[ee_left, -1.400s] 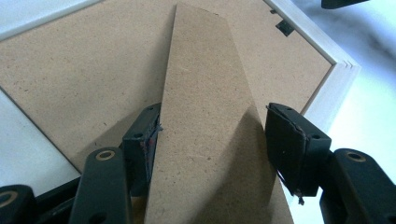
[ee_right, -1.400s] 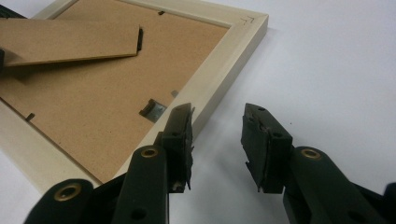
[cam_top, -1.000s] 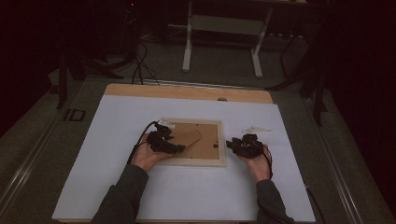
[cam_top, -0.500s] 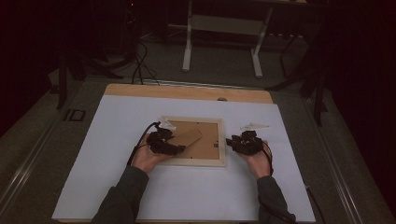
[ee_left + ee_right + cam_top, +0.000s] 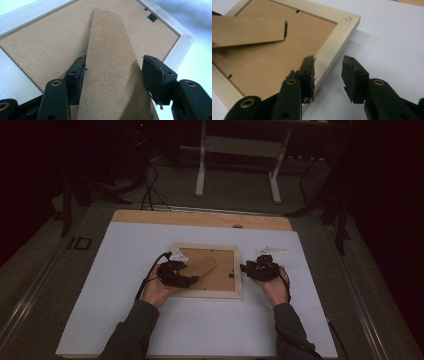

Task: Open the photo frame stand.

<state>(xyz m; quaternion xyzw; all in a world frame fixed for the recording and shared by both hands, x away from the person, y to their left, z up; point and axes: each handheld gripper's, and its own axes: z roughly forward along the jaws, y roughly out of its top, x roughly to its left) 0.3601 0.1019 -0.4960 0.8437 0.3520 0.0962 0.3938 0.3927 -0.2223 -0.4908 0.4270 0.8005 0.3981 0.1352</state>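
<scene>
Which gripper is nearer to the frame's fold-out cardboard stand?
The left. The left gripper has its fingers either side of the stand on the frame back. The right gripper straddles the wooden frame rail at the opposite side.
</scene>
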